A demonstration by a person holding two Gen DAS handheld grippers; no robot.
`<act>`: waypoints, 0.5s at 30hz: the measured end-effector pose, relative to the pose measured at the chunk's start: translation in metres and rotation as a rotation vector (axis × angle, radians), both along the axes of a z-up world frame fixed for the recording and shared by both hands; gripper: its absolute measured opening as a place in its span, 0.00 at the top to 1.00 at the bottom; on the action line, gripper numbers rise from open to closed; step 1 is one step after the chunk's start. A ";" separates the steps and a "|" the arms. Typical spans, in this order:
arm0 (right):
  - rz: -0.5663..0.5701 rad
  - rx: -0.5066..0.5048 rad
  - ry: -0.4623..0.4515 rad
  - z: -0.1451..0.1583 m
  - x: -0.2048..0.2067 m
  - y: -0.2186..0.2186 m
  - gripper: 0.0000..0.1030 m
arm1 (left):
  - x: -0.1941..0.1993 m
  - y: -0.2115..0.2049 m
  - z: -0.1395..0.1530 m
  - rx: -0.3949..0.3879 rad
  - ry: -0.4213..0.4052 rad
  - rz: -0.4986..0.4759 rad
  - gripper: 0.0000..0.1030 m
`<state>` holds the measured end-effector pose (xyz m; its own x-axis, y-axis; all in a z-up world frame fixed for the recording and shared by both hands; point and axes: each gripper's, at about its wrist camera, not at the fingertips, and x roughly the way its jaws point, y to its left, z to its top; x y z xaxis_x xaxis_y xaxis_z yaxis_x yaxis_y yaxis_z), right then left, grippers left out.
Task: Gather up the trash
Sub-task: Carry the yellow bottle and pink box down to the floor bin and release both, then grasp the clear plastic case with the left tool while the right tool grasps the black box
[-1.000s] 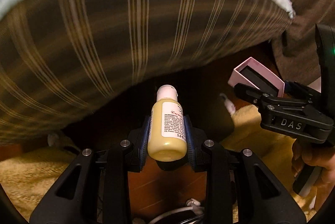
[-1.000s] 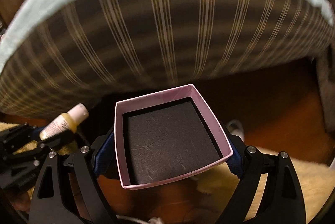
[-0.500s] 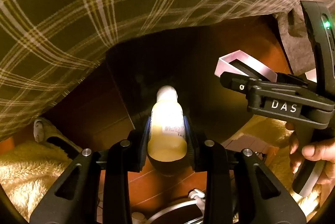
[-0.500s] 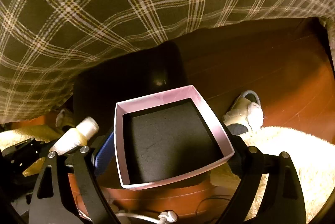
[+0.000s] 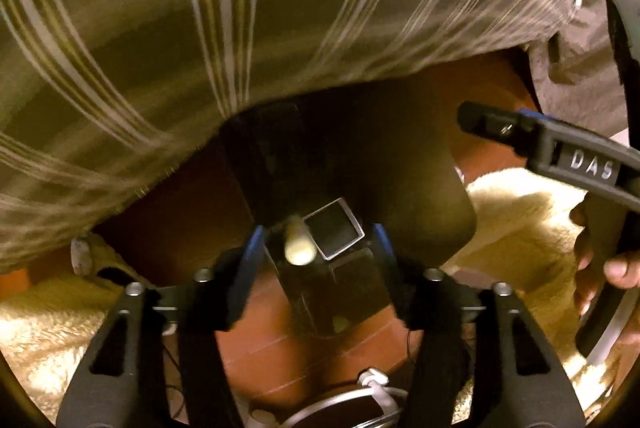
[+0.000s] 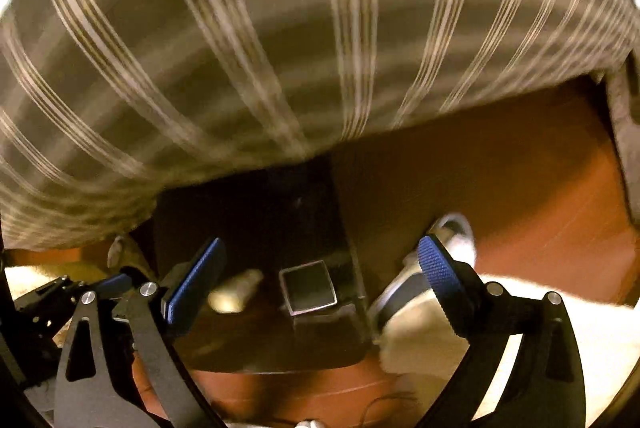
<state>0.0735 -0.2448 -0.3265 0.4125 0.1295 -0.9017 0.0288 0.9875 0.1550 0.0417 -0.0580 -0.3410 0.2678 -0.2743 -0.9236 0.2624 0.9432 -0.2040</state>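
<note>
A small yellow lotion bottle (image 5: 298, 248) and a pink box with a black inside (image 5: 334, 229) lie inside a dark bin (image 5: 420, 187) below my grippers. Both also show in the right wrist view, the bottle (image 6: 234, 294) left of the box (image 6: 308, 288), in the bin (image 6: 256, 220). My left gripper (image 5: 318, 256) is open and empty above the bin. My right gripper (image 6: 320, 280) is open and empty above it too, and its finger shows at the right of the left wrist view (image 5: 560, 151).
A plaid bedcover (image 5: 240, 27) hangs over the far side, blurred. The bin stands on a reddish wood floor (image 6: 500, 187). A cream fluffy rug (image 5: 520, 220) lies around it. A shoe (image 6: 452, 240) lies right of the bin. Cables (image 5: 372, 384) lie near the front.
Both grippers have opened. The bottle has left my left gripper and the pink box has left my right gripper; both now lie in the bin.
</note>
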 end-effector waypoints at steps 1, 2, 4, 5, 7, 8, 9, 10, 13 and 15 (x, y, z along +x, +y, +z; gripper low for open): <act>-0.006 0.002 -0.024 0.011 0.000 -0.003 0.05 | 0.000 0.000 0.005 -0.006 -0.009 0.000 0.42; -0.011 0.006 -0.035 0.018 0.000 -0.005 0.05 | 0.000 0.000 0.009 -0.011 -0.012 0.001 0.41; -0.023 0.014 -0.070 0.035 -0.001 -0.010 0.05 | -0.002 0.000 0.022 -0.011 -0.025 0.004 0.40; -0.025 0.010 -0.101 0.047 -0.002 -0.012 0.05 | -0.003 0.002 0.031 -0.012 -0.040 0.003 0.39; -0.024 -0.008 -0.155 0.069 -0.004 -0.013 0.05 | -0.006 0.001 0.049 -0.003 -0.080 0.001 0.36; -0.025 -0.015 -0.191 0.083 -0.005 -0.015 0.05 | -0.007 0.001 0.061 0.006 -0.107 0.001 0.33; -0.026 -0.021 -0.218 0.094 -0.006 -0.015 0.05 | -0.009 0.002 0.080 0.019 -0.156 0.001 0.29; -0.027 -0.027 -0.254 0.108 -0.007 -0.016 0.05 | -0.010 0.002 0.094 0.027 -0.187 0.001 0.27; -0.025 -0.027 -0.354 0.145 -0.009 -0.018 0.05 | -0.013 0.007 0.137 0.030 -0.282 0.008 0.18; -0.005 -0.029 -0.415 0.169 -0.004 -0.015 0.05 | -0.011 0.011 0.162 0.035 -0.334 0.025 0.13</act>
